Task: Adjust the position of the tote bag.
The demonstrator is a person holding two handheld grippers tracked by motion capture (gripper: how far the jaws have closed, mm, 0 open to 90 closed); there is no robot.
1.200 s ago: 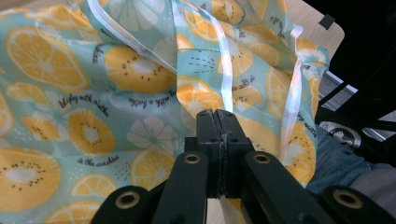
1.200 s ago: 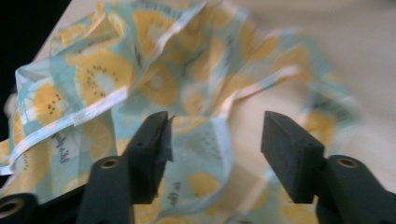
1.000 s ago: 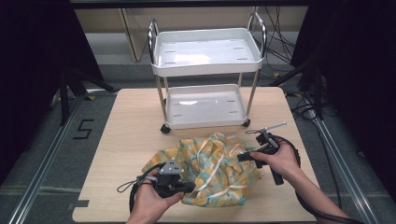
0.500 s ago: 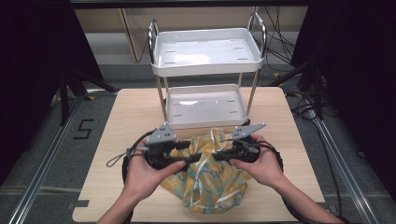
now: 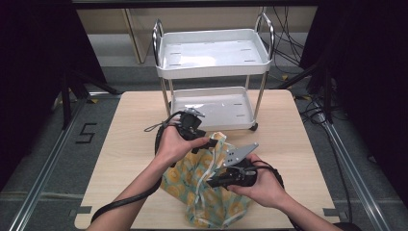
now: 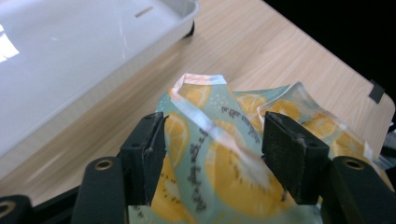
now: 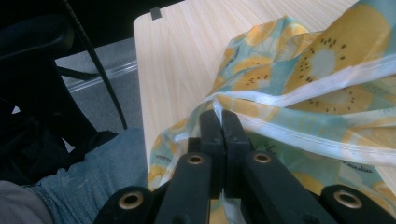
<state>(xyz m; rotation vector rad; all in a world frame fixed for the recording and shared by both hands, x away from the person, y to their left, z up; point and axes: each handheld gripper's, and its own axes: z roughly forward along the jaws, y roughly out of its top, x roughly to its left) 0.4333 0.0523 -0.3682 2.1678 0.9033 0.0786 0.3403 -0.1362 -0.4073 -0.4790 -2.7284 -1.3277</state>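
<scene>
Just in front of the white cart [image 5: 211,72], on the wooden table [image 5: 298,144], lies a thin cloth [image 5: 211,197] printed with orange and kiwi slices and edged in pale tape. It sits crumpled on the side of the cart nearest the person, its far corner close to the cart's lower tray [image 5: 211,103].

At that far corner is the left gripper [image 5: 204,143]. Its jaws have just been opening and now stand spread, a raised fold of cloth [image 6: 210,140] between them; the pads do not look to press on it. The right gripper [image 5: 211,183], farther from the cart, has its jaws pressed together on the white hem [image 7: 280,128], pinching a small tuck of cloth.

The cloth looks light and limp, with no stiffness of its own: it will sag, bunch and slide wherever it is not held. Its surface seems smooth, perhaps a little slick, so a shallow bite could slip off. The taped hem is probably the best hold, being thicker and firmer, and corners give the most control for spreading or folding.
</scene>
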